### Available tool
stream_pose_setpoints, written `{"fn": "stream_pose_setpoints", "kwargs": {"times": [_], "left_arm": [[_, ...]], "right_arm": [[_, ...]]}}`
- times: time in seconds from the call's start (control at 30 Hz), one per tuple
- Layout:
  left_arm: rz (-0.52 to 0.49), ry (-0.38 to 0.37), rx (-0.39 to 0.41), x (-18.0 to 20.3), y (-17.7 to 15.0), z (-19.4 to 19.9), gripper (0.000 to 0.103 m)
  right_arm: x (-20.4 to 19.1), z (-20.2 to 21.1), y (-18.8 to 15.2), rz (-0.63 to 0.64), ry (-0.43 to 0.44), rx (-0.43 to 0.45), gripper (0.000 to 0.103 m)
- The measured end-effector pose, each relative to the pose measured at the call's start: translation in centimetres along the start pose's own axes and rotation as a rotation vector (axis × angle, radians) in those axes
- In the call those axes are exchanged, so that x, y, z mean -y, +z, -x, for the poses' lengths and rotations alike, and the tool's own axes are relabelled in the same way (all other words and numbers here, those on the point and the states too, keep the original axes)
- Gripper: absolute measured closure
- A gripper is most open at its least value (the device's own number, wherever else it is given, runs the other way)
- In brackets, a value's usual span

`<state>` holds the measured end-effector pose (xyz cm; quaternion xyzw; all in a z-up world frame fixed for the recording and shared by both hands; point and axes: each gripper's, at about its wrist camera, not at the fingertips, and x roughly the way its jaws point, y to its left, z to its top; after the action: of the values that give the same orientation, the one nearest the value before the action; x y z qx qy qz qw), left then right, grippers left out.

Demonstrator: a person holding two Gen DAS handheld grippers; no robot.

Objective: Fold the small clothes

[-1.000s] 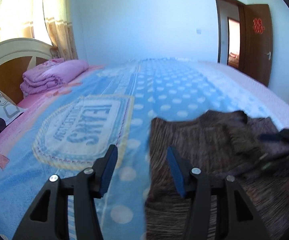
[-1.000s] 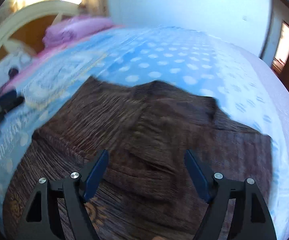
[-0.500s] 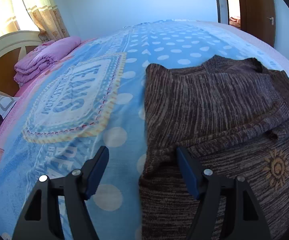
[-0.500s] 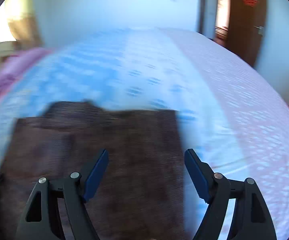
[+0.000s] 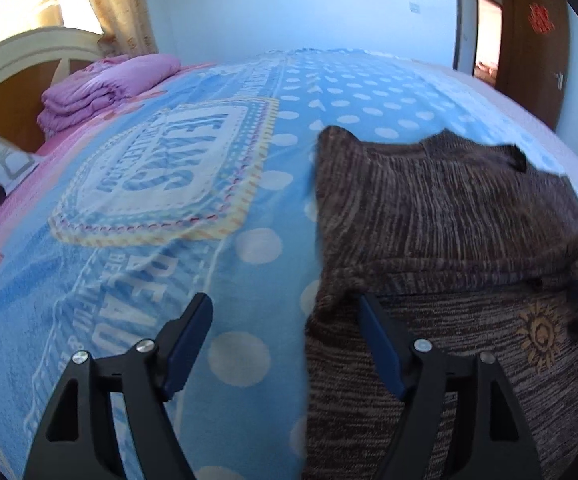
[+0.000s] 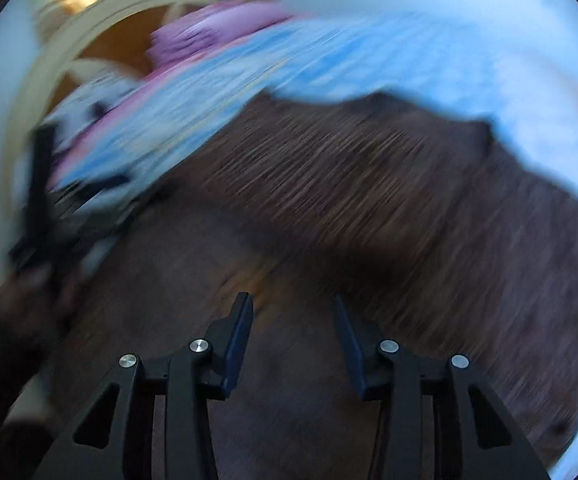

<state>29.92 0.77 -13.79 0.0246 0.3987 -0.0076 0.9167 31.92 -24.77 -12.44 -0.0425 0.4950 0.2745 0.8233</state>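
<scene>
1. Brown knit sweater [image 5: 441,216] lies on the bed's blue dotted blanket [image 5: 193,208], one sleeve folded across the chest.
2. Left tongs [image 5: 285,332]: jaws wide, just been opening, straddling the sweater's left edge, nothing gripped.
3. Right tongs [image 6: 293,320]: jaws just been closing, part open over the sweater [image 6: 369,200], nothing pinched; view blurred.

Bed [image 5: 249,184] bears brown sweater [image 5: 441,216], purple bedding [image 5: 105,92], seemingly folded.
</scene>
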Motion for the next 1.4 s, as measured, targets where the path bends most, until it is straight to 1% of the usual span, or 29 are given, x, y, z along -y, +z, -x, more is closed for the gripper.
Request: {"fn": "stream_pose_setpoints", "kwargs": {"times": [0.07,0.13,0.17,0.27,0.3,0.33,0.4,0.43,0.47,0.5,0.53,0.57,0.6,0.63,0.67,0.7,0.77,0.8,0.9,0.97,1.03,1.07,1.13,1.17,1.2,1.23,1.27,1.3,1.4], "left_arm": [[0.041,-0.003,0.011,-0.7,0.0,0.2,0.024],[0.071,-0.001,0.026,-1.2,0.1,0.4,0.024],[0.087,0.0,0.039,-1.3,0.3,0.6,0.024],[0.117,-0.007,0.056,-1.2,2.0,0.4,0.024],[0.122,-0.008,0.064,-0.9,2.8,0.1,0.022],[0.106,-0.014,0.063,-0.4,3.2,-0.3,0.016],[0.055,0.015,0.037,0.6,3.6,-1.4,0.015],[0.031,0.024,0.015,1.0,3.5,-1.9,0.015],[0.001,-0.001,-0.029,1.4,3.1,-2.6,0.015],[-0.023,-0.009,-0.061,1.4,2.6,-2.7,0.016],[-0.038,-0.007,-0.07,1.2,2.0,-2.6,0.015],[-0.039,-0.017,-0.058,0.8,1.4,-2.2,0.015],[-0.039,-0.027,-0.063,0.4,1.0,-1.9,0.011],[-0.039,-0.03,-0.074,0.3,0.7,-2.0,0.01],[-0.034,-0.034,-0.084,0.1,0.3,-2.0,0.01],[-0.018,-0.048,-0.06,-0.3,0.2,-1.6,0.01],[-0.004,-0.041,-0.045,-0.4,0.2,-1.3,0.01],[-0.002,-0.034,-0.041,-0.4,0.1,-1.3,0.01],[0.024,-0.046,-0.007,-0.8,0.3,-0.8,0.017],[0.039,-0.084,0.028,-1.2,0.3,-0.2,0.017],[0.057,-0.112,0.043,-1.6,0.2,-0.1,0.017],[0.072,-0.124,0.041,-1.8,0.2,-0.1,0.017],[0.114,-0.154,0.016,-2.7,0.1,-0.8,0.017],[0.144,-0.191,-0.004,-3.3,0.1,-1.3,0.017],[0.156,-0.204,-0.008,-3.4,0.1,-1.4,0.017],[0.168,-0.217,-0.005,-3.6,0.0,-1.3,0.017],[0.171,-0.225,0.004,-3.6,0.0,-1.2,0.017],[0.171,-0.225,0.006,-3.5,0.0,-1.2,0.017],[0.179,-0.238,0.009,-3.6,0.0,-1.3,0.017]], "right_arm": [[-1.4,1.1,-1.1,0.083,-0.016,-0.012,0.059],[-1.7,1.6,-0.7,0.092,-0.032,-0.001,0.059],[-1.6,2.0,-0.1,0.083,-0.036,0.023,0.059],[-0.9,2.6,3.0,0.04,-0.081,0.146,0.059],[-0.3,2.2,4.2,0.008,-0.093,0.17,0.059],[0.5,1.4,5.3,-0.018,-0.117,0.172,0.059],[1.9,-0.5,6.4,-0.058,-0.154,0.147,0.059],[2.5,-1.7,6.4,-0.082,-0.133,0.109,0.059],[2.8,-2.1,6.1,-0.093,-0.109,0.075,0.059],[2.6,-2.7,5.5,-0.1,-0.077,0.029,0.059],[1.9,-2.7,4.7,-0.086,-0.055,0.003,0.059],[0.7,-2.0,3.4,-0.02,-0.06,0.002,0.058],[-0.2,-1.7,2.7,0.036,-0.058,-0.018,0.057],[-0.9,-1.3,2.1,0.081,-0.033,-0.055,0.057],[-1.5,-1.0,1.8,0.113,-0.006,-0.085,0.058],[-2.0,-0.9,1.9,0.14,-0.007,-0.1,0.058],[-2.6,-0.5,3.4,0.18,-0.065,-0.068,0.058],[-2.6,-0.6,4.8,0.181,-0.074,-0.043,0.058],[-2.3,-1.8,9.4,0.139,-0.068,0.03,0.058],[-2.2,-4.0,12.7,0.119,-0.077,0.055,0.058],[-2.2,-6.3,15.2,0.095,-0.062,0.049,0.058],[-2.4,-7.8,16.6,0.097,-0.073,0.046,0.058],[-3.0,-9.9,18.9,0.138,-0.117,0.037,0.058],[-3.1,-11.0,19.5,0.143,-0.128,0.016,0.058],[-3.0,-12.4,20.2,0.137,-0.124,-0.012,0.058],[-3.2,-13.6,20.6,0.136,-0.126,-0.041,0.06],[-3.5,-14.7,20.9,0.15,-0.153,-0.058,0.086],[-4.0,-15.1,20.9,0.165,-0.166,-0.061,0.1],[-5.7,-15.9,21.2,0.195,-0.162,-0.047,0.1]]}}
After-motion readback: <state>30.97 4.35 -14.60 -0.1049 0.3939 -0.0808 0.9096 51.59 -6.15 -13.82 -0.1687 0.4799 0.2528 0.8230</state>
